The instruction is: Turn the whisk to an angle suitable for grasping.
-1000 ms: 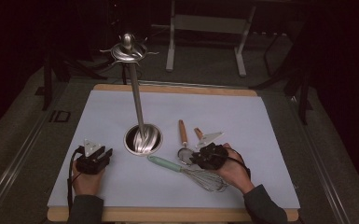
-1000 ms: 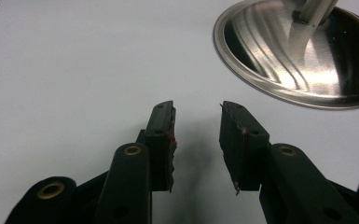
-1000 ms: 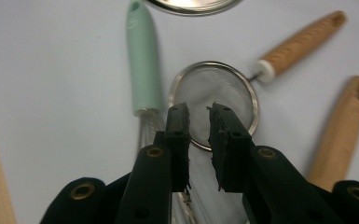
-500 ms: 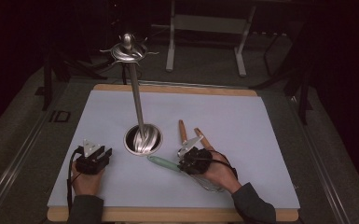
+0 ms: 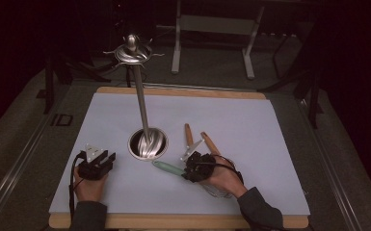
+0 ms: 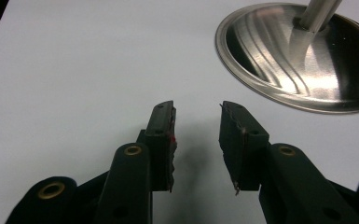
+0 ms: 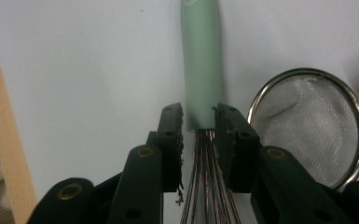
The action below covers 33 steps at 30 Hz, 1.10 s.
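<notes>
Whisk (image 7: 202,70) with a pale green handle lies flat on the white table surface (image 5: 270,125); the right gripper (image 7: 199,122) straddles the handle's lower end where the wires emerge, jaws alongside it, firm clamping not discernible. Mesh strainer (image 7: 312,123) rests just beside the whisk. Left gripper (image 6: 196,135), jaws apart and holding nothing, sits near the steel stand base (image 6: 303,56).
</notes>
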Each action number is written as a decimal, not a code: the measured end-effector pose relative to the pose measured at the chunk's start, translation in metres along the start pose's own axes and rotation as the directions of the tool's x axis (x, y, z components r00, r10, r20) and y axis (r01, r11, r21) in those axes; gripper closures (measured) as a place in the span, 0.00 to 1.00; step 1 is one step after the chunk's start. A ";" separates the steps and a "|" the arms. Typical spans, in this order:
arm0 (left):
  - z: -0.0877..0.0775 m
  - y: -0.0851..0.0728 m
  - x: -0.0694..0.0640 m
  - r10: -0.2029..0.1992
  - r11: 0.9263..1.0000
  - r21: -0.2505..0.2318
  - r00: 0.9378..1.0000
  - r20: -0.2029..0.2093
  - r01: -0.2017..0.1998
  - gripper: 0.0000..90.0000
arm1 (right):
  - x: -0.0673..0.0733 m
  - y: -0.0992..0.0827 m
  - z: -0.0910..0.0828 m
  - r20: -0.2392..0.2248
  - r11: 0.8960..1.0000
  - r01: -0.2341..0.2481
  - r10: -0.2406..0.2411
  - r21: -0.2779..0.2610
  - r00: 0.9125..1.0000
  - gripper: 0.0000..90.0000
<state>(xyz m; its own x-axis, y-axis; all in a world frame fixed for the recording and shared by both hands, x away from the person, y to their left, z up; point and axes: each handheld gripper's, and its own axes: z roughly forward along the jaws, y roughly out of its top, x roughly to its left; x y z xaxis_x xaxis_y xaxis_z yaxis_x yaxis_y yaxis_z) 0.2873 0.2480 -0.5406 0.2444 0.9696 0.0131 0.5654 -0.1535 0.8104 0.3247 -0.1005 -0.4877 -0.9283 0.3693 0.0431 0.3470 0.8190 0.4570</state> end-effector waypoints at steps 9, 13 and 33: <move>0.000 0.000 0.000 0.000 1.000 0.001 1.000 0.000 0.000 0.73 | -0.015 0.011 0.006 -0.084 0.994 -0.073 0.080 0.080 0.993 0.79; 0.000 0.000 0.000 0.000 1.000 -0.002 1.000 0.000 0.000 0.73 | -0.017 0.018 0.010 -0.115 0.991 -0.076 0.089 0.109 0.989 0.78; 0.000 0.000 0.000 0.000 1.000 -0.003 1.000 -0.002 0.000 0.73 | -0.003 0.030 0.027 -0.099 0.982 -0.062 0.081 0.177 0.992 0.77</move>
<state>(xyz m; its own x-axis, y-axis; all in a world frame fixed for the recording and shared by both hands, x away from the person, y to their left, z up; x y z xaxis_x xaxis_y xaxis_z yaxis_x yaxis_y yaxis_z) 0.2870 0.2482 -0.5405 0.2426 0.9700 0.0140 0.5631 -0.1526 0.8122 0.3415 -0.0656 -0.4979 -0.9059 0.3890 0.1674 0.4223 0.8591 0.2892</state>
